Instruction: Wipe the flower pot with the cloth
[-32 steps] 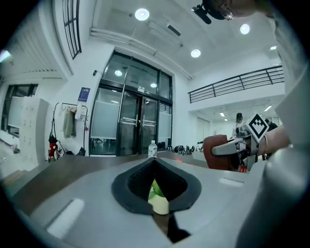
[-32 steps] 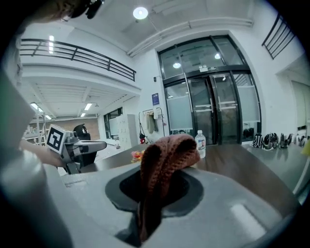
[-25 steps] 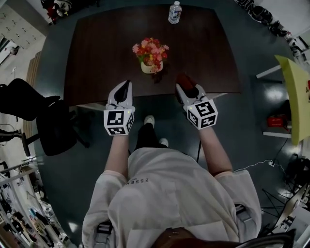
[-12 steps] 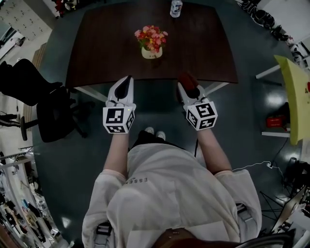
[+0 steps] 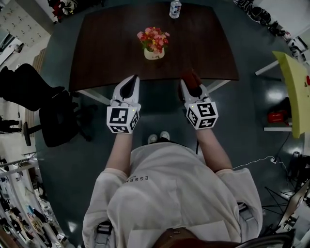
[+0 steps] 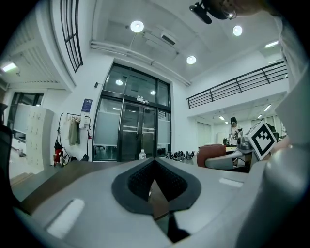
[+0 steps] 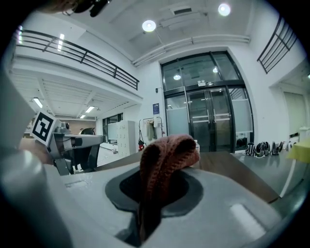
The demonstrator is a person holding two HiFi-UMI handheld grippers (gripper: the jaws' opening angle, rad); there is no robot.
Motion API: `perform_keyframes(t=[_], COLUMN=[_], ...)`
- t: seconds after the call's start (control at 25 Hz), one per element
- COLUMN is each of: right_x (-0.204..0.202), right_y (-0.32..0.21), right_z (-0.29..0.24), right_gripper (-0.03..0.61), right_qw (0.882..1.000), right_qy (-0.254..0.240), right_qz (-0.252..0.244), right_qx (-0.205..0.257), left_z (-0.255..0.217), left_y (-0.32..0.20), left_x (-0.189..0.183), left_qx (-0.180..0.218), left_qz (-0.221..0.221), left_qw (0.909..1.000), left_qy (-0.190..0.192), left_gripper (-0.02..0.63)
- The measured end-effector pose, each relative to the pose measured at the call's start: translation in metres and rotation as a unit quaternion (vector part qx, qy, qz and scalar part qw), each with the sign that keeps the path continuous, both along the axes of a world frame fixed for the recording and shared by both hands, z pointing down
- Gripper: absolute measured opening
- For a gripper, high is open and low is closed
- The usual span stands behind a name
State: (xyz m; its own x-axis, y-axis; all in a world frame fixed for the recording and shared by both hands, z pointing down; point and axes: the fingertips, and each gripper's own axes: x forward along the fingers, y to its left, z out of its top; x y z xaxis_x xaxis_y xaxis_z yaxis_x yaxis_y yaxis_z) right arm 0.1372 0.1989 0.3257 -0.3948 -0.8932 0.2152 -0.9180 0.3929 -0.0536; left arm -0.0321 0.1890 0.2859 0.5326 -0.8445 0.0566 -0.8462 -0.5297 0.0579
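The left gripper [image 5: 131, 80] is shut tight with nothing in it, and its tip is at the near edge of the table [image 5: 101, 58]. The right gripper [image 5: 191, 83] is off to its right, not touching it, and it pinches the red cloth [image 7: 167, 155], which flops over the top of its jaws. The pot [image 5: 154, 53] of flowers stands on the table ahead of both grippers, about midway between them and apart from both, and a bottle [image 5: 175, 8] stands well past it.
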Motion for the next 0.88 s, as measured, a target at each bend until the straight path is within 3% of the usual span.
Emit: perform_keyframes(t=[0.4, 0.88], right_x=[-0.023, -0.019], right_y=[-0.001, -0.015], right_z=[-0.004, -0.005], right_gripper=[0.046, 0.046], right_qw=[1.000, 0.999], right_qy=[0.010, 0.022], right_qz=[-0.025, -0.021], right_qx=[0.009, 0.011], left_z=[0.004, 0.005], left_y=[-0.001, -0.010], left_x=[-0.002, -0.002], left_qx=[-0.006, -0.011], left_qz=[0.009, 0.001], left_qw=[0.9999, 0.9997], left_qy=[0.011, 0.023], left_gripper=[0.009, 0.009])
